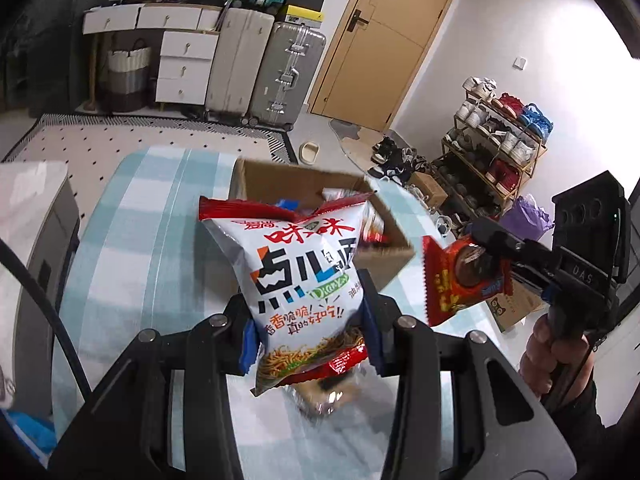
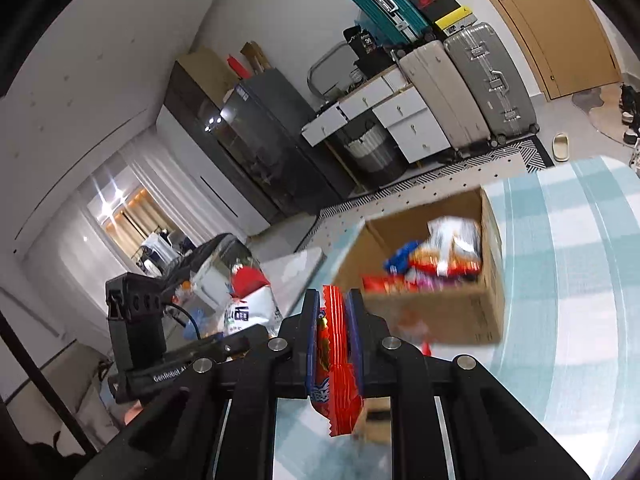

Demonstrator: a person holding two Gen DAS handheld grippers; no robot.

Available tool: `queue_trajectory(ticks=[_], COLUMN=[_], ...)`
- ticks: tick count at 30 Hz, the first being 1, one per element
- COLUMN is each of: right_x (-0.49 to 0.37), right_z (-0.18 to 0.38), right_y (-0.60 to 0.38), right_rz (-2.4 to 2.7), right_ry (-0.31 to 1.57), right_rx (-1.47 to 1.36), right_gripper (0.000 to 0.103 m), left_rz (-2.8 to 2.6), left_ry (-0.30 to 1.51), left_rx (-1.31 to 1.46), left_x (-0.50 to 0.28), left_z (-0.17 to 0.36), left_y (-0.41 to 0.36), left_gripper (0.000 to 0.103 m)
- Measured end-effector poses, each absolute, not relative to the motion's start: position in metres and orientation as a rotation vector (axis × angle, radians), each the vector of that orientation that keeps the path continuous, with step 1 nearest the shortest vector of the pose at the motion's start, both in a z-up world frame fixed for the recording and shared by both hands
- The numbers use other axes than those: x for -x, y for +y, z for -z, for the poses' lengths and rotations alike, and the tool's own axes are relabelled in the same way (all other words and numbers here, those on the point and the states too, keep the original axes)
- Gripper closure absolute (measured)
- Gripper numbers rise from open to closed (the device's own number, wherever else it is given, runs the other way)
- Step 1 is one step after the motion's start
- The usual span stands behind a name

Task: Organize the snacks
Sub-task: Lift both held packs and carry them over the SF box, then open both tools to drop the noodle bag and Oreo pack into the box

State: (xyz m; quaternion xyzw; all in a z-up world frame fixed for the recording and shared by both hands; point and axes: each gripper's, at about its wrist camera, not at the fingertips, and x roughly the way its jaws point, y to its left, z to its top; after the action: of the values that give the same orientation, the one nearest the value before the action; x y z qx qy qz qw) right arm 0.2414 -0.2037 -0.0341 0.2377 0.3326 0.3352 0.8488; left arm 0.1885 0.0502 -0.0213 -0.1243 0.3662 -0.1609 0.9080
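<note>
Left gripper point(image 1: 310, 330) is angled down, clamped on a white-and-red noodle-snack bag point(image 1: 298, 280). Right gripper point(image 2: 334, 336) is pinched on a flat red snack packet point(image 2: 336, 364). Both are held before the open brown cardboard box point(image 2: 486, 312) on the blue-checked tablecloth point(image 2: 580, 280).

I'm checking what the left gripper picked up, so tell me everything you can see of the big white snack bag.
The white snack bag is a puffy, glossy foil pouch with red crimped seals at top and bottom, bold black and red Chinese lettering, and a picture of thin fried noodle sticks near its lower end. It stands roughly upright, lifted off the checked cloth, with the left gripper clamping its lower part, blue pads pressing both sides. The open cardboard box lies behind it.
</note>
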Motion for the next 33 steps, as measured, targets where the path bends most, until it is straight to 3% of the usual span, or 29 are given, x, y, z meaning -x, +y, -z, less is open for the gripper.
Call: queue_trajectory(ticks=[13, 33], right_x=[-0.332, -0.416], right_z=[0.007, 0.044], right_y=[-0.179, -0.163], right_rz=[-0.673, -0.585], right_ry=[0.702, 0.808], right_rx=[-0.473, -0.368], right_gripper=[0.089, 0.089], left_rz=[0.323, 0.326], left_ry=[0.777, 0.849], left_rx=[0.193, 0.116], left_x=[-0.298, -0.371], left_z=[-0.008, 0.033], left_y=[0.018, -0.017], left_gripper=[0.065, 0.064])
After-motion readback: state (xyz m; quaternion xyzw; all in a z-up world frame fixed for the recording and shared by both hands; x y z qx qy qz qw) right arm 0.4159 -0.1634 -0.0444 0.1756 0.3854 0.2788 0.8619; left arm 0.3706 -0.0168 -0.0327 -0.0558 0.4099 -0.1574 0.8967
